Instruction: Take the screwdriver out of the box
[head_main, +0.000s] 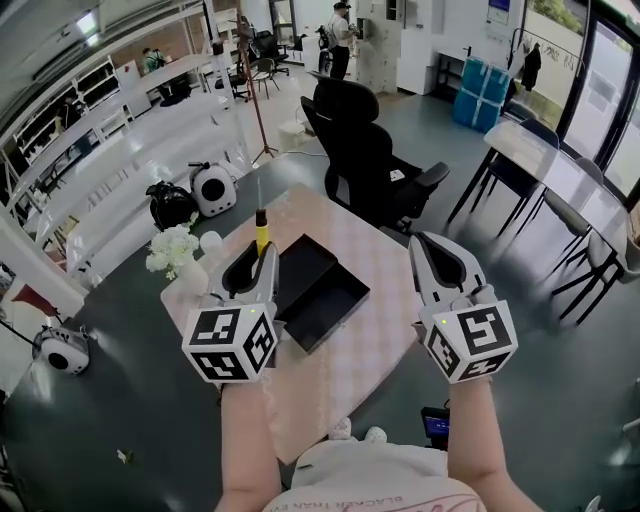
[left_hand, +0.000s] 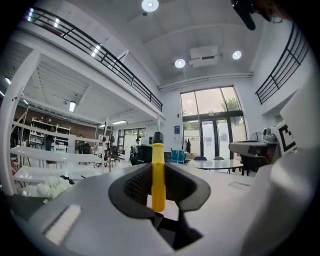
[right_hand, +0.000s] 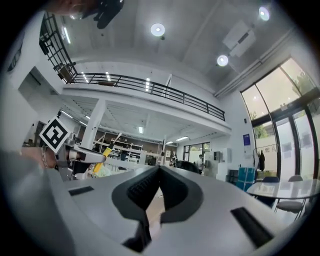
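Screwdriver clear of its case: the left gripper (head_main: 262, 252) holds the yellow-handled screwdriver (head_main: 262, 230) high above the table (head_main: 370, 350), jaws drawn in narrow and pinching the handle between the pads; the tool stands upright or nearly so, black collar and metal shaft rising above the jaws, so its long axis runs crosswise to the level-pointing claw.

The open black box (head_main: 335, 300) lies on the pink checked cloth below, to the right of the left gripper and between the 2 grippers. The screwdriver is well apart from the box, so the task looks all but done. Any setting-down would turn on tipping that upright axis flat and steering to bare cloth beside the box. The left hand alone is placed to do it.

The right gripper (head_main: 428, 243) hangs level at the far side of the box, jaw tips closed together on nothing.

The left gripper view alone shows the grip – the handle's lower end hangs just below the pads; the head view alone shows box and table, which neither gripper view takes in; the right gripper view catches the tool side-on, slightly slanted.
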